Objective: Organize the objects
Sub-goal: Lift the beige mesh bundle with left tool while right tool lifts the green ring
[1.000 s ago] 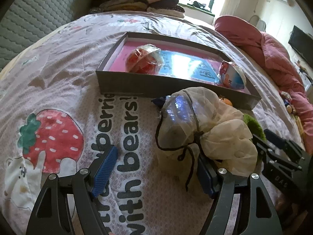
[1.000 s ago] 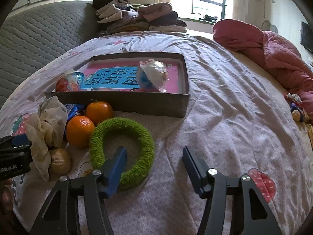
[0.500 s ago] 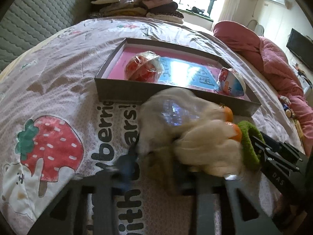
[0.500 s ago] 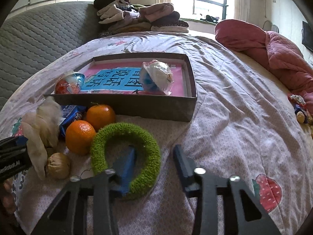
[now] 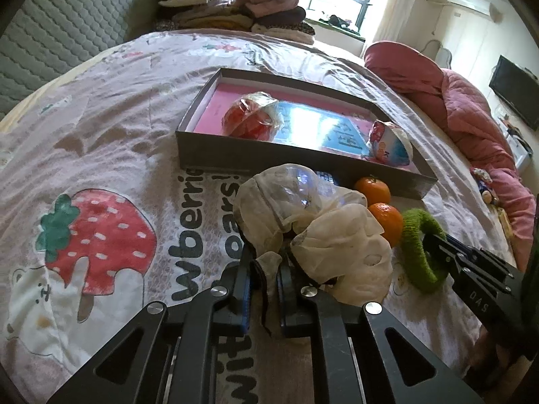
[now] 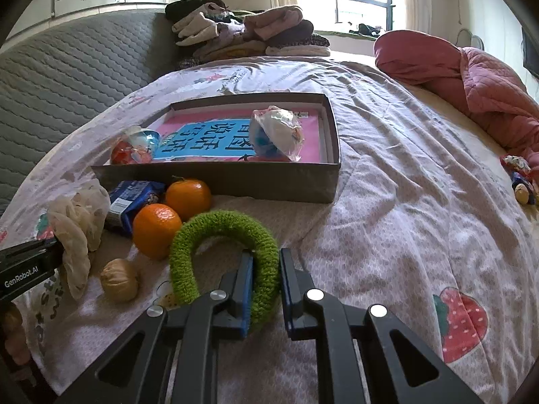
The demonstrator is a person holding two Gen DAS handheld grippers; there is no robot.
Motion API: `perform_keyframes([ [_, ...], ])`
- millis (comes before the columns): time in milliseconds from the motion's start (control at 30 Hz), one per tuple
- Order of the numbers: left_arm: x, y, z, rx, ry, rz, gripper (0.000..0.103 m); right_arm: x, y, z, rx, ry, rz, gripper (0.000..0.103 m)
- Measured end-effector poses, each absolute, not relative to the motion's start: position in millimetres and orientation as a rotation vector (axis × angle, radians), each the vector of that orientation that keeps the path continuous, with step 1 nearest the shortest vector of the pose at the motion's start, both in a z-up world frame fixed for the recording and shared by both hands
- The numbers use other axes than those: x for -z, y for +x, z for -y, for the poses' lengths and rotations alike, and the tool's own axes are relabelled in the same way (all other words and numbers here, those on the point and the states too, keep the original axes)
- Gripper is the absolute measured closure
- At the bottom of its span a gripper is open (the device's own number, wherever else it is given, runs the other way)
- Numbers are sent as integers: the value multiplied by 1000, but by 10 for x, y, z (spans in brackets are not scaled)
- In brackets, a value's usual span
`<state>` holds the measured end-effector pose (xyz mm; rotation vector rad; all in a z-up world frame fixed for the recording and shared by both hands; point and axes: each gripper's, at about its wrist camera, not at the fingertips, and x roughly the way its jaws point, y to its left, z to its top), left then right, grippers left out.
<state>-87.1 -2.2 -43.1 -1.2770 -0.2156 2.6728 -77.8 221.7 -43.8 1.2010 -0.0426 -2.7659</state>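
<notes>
My left gripper [image 5: 264,262] is shut on a cream gauze scrunchie [image 5: 313,222], which also shows at the left in the right wrist view [image 6: 77,225]. My right gripper [image 6: 266,269] is shut on a fuzzy green ring [image 6: 224,249], seen at the right in the left wrist view [image 5: 417,249]. Two oranges [image 6: 156,229] [image 6: 188,198], a blue snack packet [image 6: 133,202] and a walnut [image 6: 119,279] lie in front of a shallow grey box [image 6: 256,181] that holds two wrapped toy balls [image 6: 278,133] [image 6: 136,148].
Everything lies on a bed with a strawberry-print sheet [image 5: 101,235]. A pink quilt [image 6: 471,77] is bunched at the right, folded clothes [image 6: 242,33] are stacked at the far end, and small toys [image 6: 520,178] lie at the right edge.
Both grippers went from open to shut: the left closed on the cream scrunchie and the right moved forward and closed on the green ring.
</notes>
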Motion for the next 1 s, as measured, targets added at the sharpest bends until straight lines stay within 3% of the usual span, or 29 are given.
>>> perform_keyframes([
  [1000,-18,-403,57,-2744,-1156,126,92,-156,-313,-1975,2788,1023,-19,88],
])
